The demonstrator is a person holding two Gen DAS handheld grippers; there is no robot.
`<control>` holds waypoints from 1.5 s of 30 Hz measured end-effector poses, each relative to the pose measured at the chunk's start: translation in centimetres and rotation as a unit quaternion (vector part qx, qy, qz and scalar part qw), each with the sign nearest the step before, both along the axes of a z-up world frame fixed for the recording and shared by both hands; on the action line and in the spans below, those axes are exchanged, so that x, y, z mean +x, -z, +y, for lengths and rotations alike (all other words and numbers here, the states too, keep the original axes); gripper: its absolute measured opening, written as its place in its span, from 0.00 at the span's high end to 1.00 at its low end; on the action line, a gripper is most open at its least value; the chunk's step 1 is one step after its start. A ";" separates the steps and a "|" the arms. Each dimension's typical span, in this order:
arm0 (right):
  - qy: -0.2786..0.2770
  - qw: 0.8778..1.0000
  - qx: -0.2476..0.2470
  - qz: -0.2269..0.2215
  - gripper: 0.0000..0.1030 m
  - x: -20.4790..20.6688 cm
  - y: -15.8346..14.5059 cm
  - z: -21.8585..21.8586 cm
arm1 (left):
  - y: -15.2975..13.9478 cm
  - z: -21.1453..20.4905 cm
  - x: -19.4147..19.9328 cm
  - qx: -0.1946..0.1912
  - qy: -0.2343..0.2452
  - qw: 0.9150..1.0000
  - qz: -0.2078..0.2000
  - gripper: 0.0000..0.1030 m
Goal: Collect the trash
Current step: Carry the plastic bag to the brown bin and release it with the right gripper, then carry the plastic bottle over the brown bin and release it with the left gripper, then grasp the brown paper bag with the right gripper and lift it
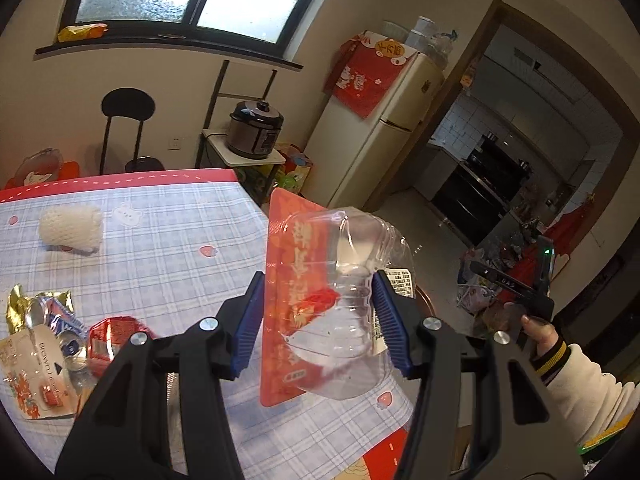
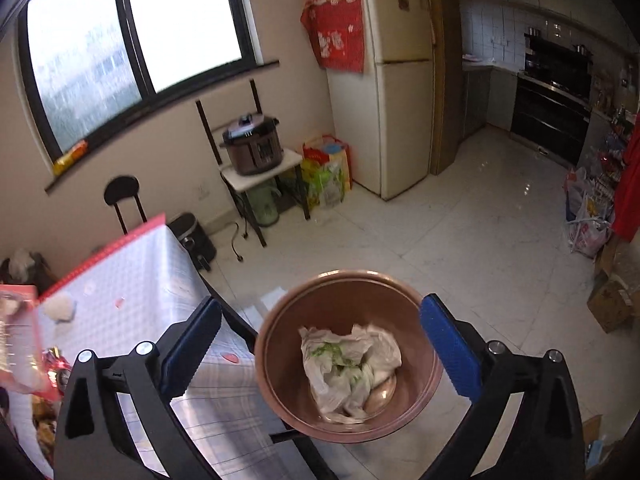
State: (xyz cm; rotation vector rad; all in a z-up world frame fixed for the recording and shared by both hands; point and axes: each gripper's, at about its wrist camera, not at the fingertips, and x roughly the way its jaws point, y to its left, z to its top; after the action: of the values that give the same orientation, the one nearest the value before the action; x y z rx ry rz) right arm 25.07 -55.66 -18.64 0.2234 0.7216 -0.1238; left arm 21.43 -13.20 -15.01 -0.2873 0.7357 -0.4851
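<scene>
My left gripper (image 1: 320,320) is shut on a clear plastic blister pack with an orange-red card backing (image 1: 320,300) and holds it above the table's right edge. Its corner shows at the left of the right wrist view (image 2: 20,344). My right gripper (image 2: 320,356) is open and empty above a brown round bin (image 2: 280,360) on the floor beside the table; the bin holds a crumpled white plastic bag (image 2: 348,368). More trash lies on the table: a white foam net (image 1: 70,226), a gold wrapper (image 1: 18,308), a red foil cup (image 1: 108,340) and a clear packet (image 1: 36,376).
The checked tablecloth (image 1: 168,248) has a red border. A black chair (image 1: 128,128) stands behind the table. A shelf with a pressure cooker (image 2: 252,144), a fridge (image 2: 396,80), a small black bin (image 2: 192,240) and bags (image 2: 588,216) stand around the tiled floor.
</scene>
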 end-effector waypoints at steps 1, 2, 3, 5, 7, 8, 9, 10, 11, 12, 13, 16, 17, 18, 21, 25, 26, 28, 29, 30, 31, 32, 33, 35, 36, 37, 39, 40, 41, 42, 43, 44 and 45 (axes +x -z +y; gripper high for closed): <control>0.002 1.000 -0.002 -0.007 0.05 -0.7 -0.6 0.0 | 0.2 -1.0 0.5 0.001 0.010 1.000 0.000 0.47; 0.007 1.000 -0.005 -0.013 0.05 -1.5 -1.2 -0.1 | 0.5 -2.1 1.0 0.003 0.020 1.000 0.002 0.47; 0.010 1.000 -0.007 -0.019 0.05 -2.0 -1.6 -0.3 | 0.9 -3.3 1.6 0.003 0.031 1.000 0.004 0.47; 0.019 0.999 -0.005 -0.030 0.05 -3.8 -2.3 -0.9 | 1.8 -6.0 3.0 0.000 0.056 0.998 0.012 0.47; 0.031 0.999 -0.002 -0.034 0.05 -5.1 -2.8 -1.7 | 2.7 -9.1 4.4 -0.001 0.081 0.997 0.018 0.47; 0.039 0.999 0.000 -0.036 0.05 -5.9 -3.0 -2.1 | 3.2 -11.0 5.2 -0.004 0.094 0.995 0.021 0.47; 0.045 0.998 0.003 -0.038 0.05 -6.5 -3.1 -2.4 | 3.4 -12.7 5.9 -0.009 0.107 0.994 0.022 0.46; 0.050 0.998 0.006 -0.040 0.05 -7.1 -3.3 -2.9 | 3.6 -14.3 6.5 -0.013 0.118 0.993 0.020 0.45; 0.055 0.998 0.008 -0.041 0.05 -7.7 -3.5 -3.3 | 3.6 -15.9 7.1 -0.016 0.128 0.992 0.011 0.43; 0.060 0.997 0.009 -0.041 0.05 -8.1 -3.6 -3.7 | 3.4 -17.5 7.7 -0.019 0.134 0.991 0.000 0.42; 0.062 0.997 0.008 -0.041 0.05 -8.5 -3.6 -4.1 | 3.0 -18.8 8.4 -0.028 0.136 0.990 -0.008 0.30; 0.070 0.997 0.000 -0.043 0.05 -9.9 -4.1 -4.9 | 1.9 -20.9 9.2 -0.056 0.138 0.989 -0.021 0.13; 0.072 0.996 -0.001 -0.046 0.05 -10.2 -4.2 -5.0 | 1.4 -21.3 9.2 -0.061 0.143 0.988 -0.026 0.13; 0.073 0.996 0.000 -0.050 0.05 -10.4 -4.3 -5.1 | 0.8 -21.3 8.9 -0.061 0.146 0.987 -0.033 0.12; 0.076 0.995 0.004 -0.060 0.05 -11.0 -4.8 -5.3 | -0.3 -20.1 7.8 -0.049 0.136 0.988 -0.054 0.06; 0.070 0.995 -0.003 -0.068 0.05 -10.9 -5.2 -4.6 | -1.0 -16.8 6.4 -0.025 0.098 0.994 -0.052 0.06; 0.064 0.996 -0.003 -0.069 0.05 -10.6 -5.2 -4.2 | -1.2 -15.6 5.9 -0.015 0.081 0.995 -0.053 0.06; 0.051 0.996 -0.002 -0.072 0.05 -10.2 -5.3 -3.5 | -1.4 -13.0 5.1 0.001 0.047 0.997 -0.056 0.06; 0.041 0.996 0.000 -0.073 0.05 -9.8 -5.2 -2.9 | -1.6 -11.4 4.5 0.006 0.028 0.998 -0.057 0.06; 0.033 0.997 0.003 -0.075 0.05 -9.5 -5.2 -2.4 | -1.7 -9.7 3.9 0.010 0.009 0.998 -0.056 0.06; 0.023 0.997 0.005 -0.077 0.05 -9.1 -5.2 -1.7 | -1.9 -7.7 3.0 0.017 -0.014 0.998 -0.056 0.06; 0.012 0.997 0.008 -0.078 0.05 -8.7 -5.0 -1.0 | -2.0 -5.7 2.3 0.023 -0.035 0.997 -0.057 0.06; 0.000 0.997 0.011 -0.078 0.05 -8.1 -4.9 -0.1 | -2.2 -3.8 1.5 0.032 -0.056 0.996 -0.059 0.06; -0.027 0.997 0.022 -0.075 0.05 -7.0 -4.3 2.0 | -2.6 0.7 -0.9 0.057 -0.110 0.990 -0.059 0.06; -0.039 0.996 0.027 -0.074 0.05 -6.5 -4.1 3.1 | -2.7 2.6 -1.9 0.067 -0.133 0.987 -0.058 0.06; -0.053 0.995 0.033 -0.072 0.05 -5.9 -4.0 4.4 | -2.9 5.0 -3.3 0.077 -0.161 0.982 -0.055 0.06; -0.083 0.994 0.040 -0.065 0.05 -4.8 -3.5 7.2 | -3.0 9.1 -6.1 0.091 -0.208 0.973 -0.048 0.06; -0.099 0.992 0.042 -0.061 0.05 -4.2 -3.3 8.9 | -3.0 11.3 -7.6 0.098 -0.233 0.967 -0.043 0.06; -0.115 0.991 0.043 -0.055 0.05 -3.8 -3.0 10.6 | -3.0 13.3 -8.8 0.103 -0.255 0.961 -0.039 0.06; -0.131 0.989 0.046 -0.048 0.05 -3.5 -2.8 12.3 | -2.9 15.0 -10.1 0.107 -0.274 0.955 -0.033 0.06; -0.144 0.987 0.048 -0.043 0.05 -3.2 -2.6 13.9 | -2.5 17.0 -11.7 0.110 -0.296 0.948 -0.024 0.06; -0.159 0.985 0.049 -0.038 0.05 -3.1 -2.4 15.5 | -2.2 18.7 -12.6 0.110 -0.310 0.944 -0.018 0.06; -0.173 0.983 0.049 -0.031 0.05 -3.1 -2.2 17.4 | -1.7 20.4 -13.8 0.108 -0.326 0.939 -0.009 0.06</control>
State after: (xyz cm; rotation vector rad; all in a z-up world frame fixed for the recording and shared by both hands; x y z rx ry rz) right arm 21.95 -38.22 -16.43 0.1920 0.6948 0.2491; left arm 7.66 7.18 -13.35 -0.3009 0.6235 0.2221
